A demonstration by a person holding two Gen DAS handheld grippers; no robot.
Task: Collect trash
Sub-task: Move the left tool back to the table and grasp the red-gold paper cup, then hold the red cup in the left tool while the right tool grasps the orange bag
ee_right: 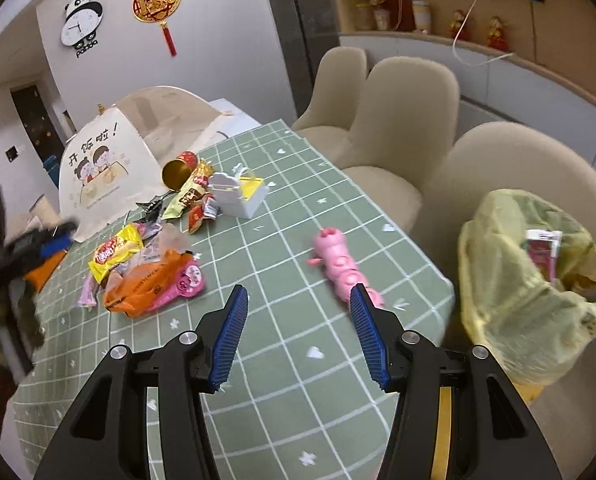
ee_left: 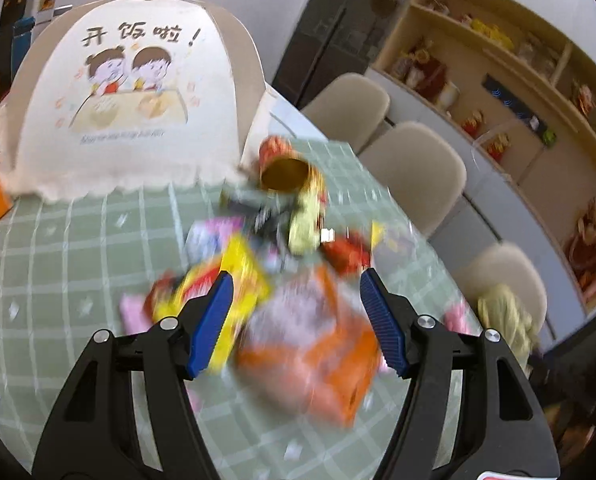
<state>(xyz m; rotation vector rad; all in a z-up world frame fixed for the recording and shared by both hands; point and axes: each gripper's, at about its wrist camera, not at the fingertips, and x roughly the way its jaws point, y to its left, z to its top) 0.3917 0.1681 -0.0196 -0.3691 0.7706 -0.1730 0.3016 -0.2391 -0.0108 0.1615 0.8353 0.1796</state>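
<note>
Hovering over the litter pile, the left gripper (ee_left: pixel 296 280) has its jaws spread wide and holds nothing. Directly beneath and between them, lower centre of the left wrist view, lies the crumpled orange plastic snack bag (ee_left: pixel 329 360), blurred by motion; its long axis cannot be told there. In the right wrist view the same bag (ee_right: pixel 146 284) sits left of centre on the green checked bench (ee_right: pixel 282 344), lying roughly left to right, touching the yellow foil wrapper (ee_right: pixel 116 252).

The left gripper is judged much the nearer; it points forward and down at the pile. The right gripper (ee_right: pixel 296 292), likewise released and empty, hangs over bare cloth, well apart from the bag. The pale yellow-green trash bag (ee_right: pixel 509 300) stands open at the right edge, beyond the bench corner.
</note>
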